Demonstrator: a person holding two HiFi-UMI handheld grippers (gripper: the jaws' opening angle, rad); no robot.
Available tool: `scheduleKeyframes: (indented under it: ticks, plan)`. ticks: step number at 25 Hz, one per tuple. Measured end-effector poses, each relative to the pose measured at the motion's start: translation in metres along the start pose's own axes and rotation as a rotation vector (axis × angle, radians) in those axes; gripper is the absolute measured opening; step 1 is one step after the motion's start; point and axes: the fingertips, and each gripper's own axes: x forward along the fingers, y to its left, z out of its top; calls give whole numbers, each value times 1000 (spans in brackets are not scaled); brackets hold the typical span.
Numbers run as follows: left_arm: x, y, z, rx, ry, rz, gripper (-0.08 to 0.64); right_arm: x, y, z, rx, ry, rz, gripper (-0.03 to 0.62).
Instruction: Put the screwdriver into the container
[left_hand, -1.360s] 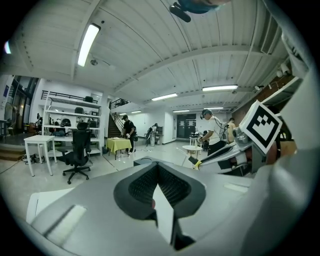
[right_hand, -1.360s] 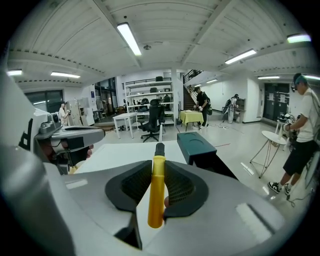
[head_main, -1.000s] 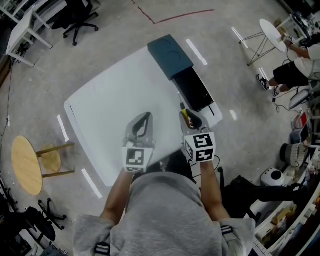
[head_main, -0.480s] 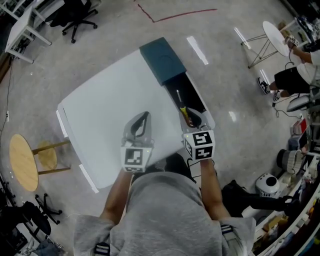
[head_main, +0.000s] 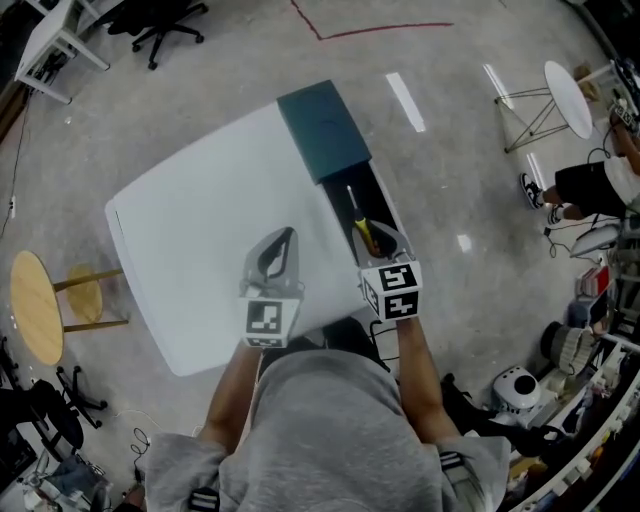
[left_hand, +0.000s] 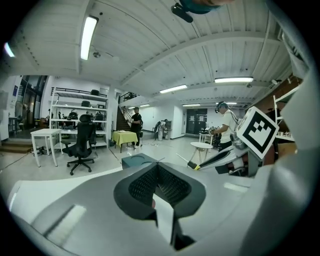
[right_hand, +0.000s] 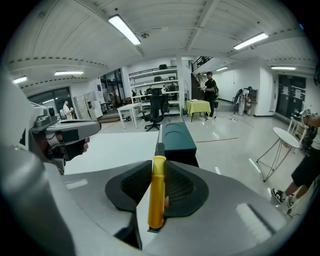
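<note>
Yellow-handled screwdriver (right_hand: 156, 192) sits clamped in your right gripper (head_main: 386, 238) over the dark container (head_main: 380, 196); your left gripper (head_main: 284, 238) hangs closed, empty.

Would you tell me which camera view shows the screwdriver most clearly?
The right gripper view: the screwdriver fills the centre, yellow handle clamped in the right gripper, shaft pointing ahead. The head view shows it small over the container; the left gripper view catches only its front end.

A black office chair (right_hand: 157, 112) and white shelves (right_hand: 150, 80) are seen ahead of the right gripper (right_hand: 159, 167), under ceiling strip lights (right_hand: 124, 29).
</note>
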Motion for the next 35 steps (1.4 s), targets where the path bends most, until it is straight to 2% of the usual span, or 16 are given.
scheduleKeyframes:
  ticks: [17,35]
  plan:
    - [40,18,-45,-76,102,132,11,82,-22,-39,-25,186,133,83]
    - [48,27,-82,-119,180,172,12,127,-22,-71,-26,308,173,84]
